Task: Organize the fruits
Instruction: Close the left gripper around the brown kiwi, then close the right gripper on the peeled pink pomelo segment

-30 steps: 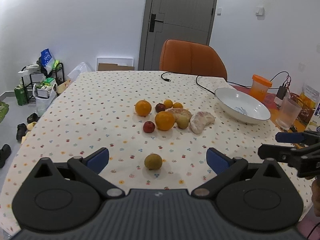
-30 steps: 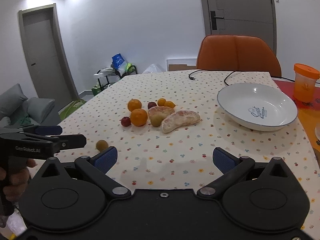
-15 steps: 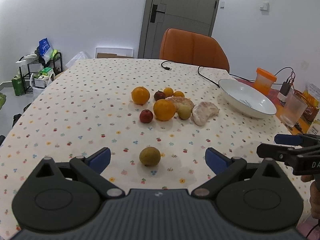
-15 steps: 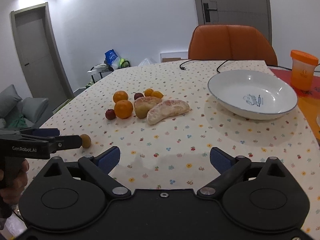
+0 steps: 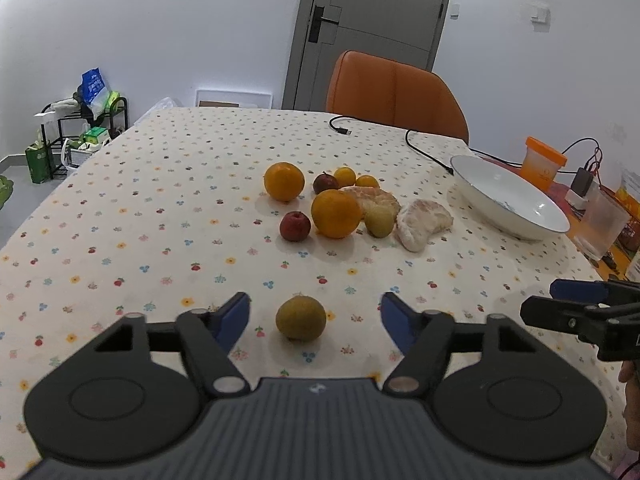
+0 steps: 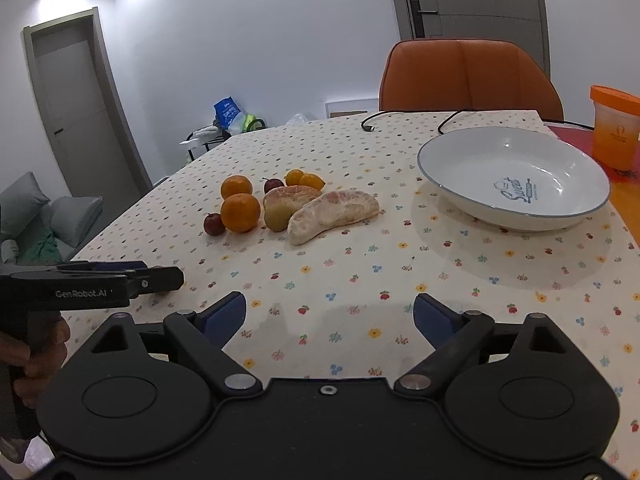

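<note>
While both tools sit low over the flowery tablecloth surface (image 5: pixel 120 208), nothing is being held. The left tool (image 5: pixel 314 318) has its blue-padded fingers spread wide apart, and a small brownish-green round fruit (image 5: pixel 301 317) lies on the cloth right between them, bottom centre of the left wrist frame, touching neither pad as far as I can see. The right tool (image 6: pixel 330 316) is also spread wide, with only bare cloth between its fingers.

The rest of the fruit is bunched mid-frame: two big oranges (image 5: pixel 335 213), a small dark red fruit (image 5: pixel 295 226) just left of the nearer orange, another dark one (image 5: pixel 325 182) behind, two tiny yellow-orange ones (image 5: pixel 345 176) at the back, a greenish pear-like one (image 5: pixel 379 221), and two peeled pomelo chunks (image 5: pixel 423 222) on the right side of the pile. They're mostly touching or just beside each other.

A white bowl (image 6: pixel 448 184) with a blue rim and blue print inside sits empty in the upper right of the right wrist frame, well apart from the pile. An orange-lidded cup (image 6: pixel 616 128) is at the far right edge, an orange chair (image 6: pixel 468 76) stands behind the surface, and a black cable (image 5: pixel 424 150) trails across the far end.

In the right wrist view a hand (image 6: pixel 38 360) grips the left tool's handle at the lower left.
</note>
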